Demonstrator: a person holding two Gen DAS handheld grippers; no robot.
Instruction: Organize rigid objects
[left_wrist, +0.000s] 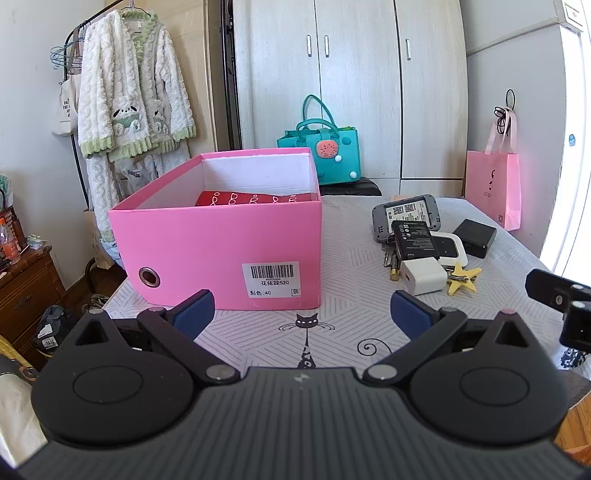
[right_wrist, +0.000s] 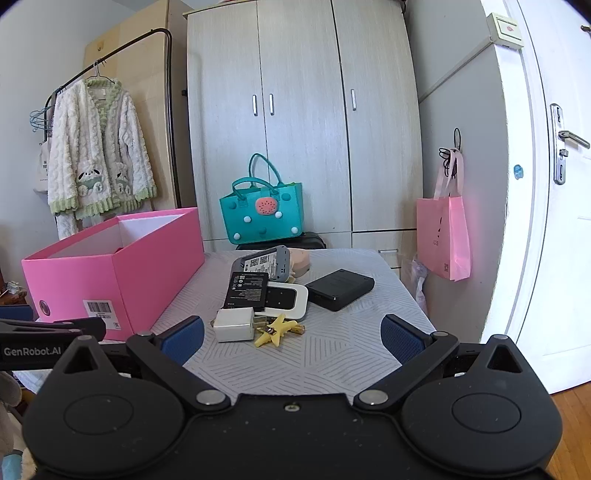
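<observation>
Both tools hang above the near edge of the tabletop (right_wrist: 332, 354), covered in a pale grey chevron-patterned cloth, and nothing has been picked up yet, so this looks like the opening step: choosing the first item. The left gripper (left_wrist: 301, 314) has its blue-padded fingers wide apart and empty, facing the open pink cardboard shoebox (left_wrist: 221, 251), which stands at about eleven o'clock from it and already holds a red patterned flat case (left_wrist: 255, 199). The right gripper (right_wrist: 291, 332) likewise has its fingers spread and empty. Just ahead of it, at twelve o'clock, lies the cluster to be sorted: a white cube-shaped plug charger (right_wrist: 234, 325), touching a yellow star-shaped plastic clip (right_wrist: 275, 330), then a black flat battery (right_wrist: 245, 290) leaning on a white pocket router (right_wrist: 286, 299), a grey router shell (right_wrist: 266, 262) behind, and a black rectangular power block (right_wrist: 340, 288) at one o'clock. The likely next move is for the right gripper to go forward and down onto the charger, closing across its flat sides, then carry it toward ten o'clock into the shoebox.
</observation>
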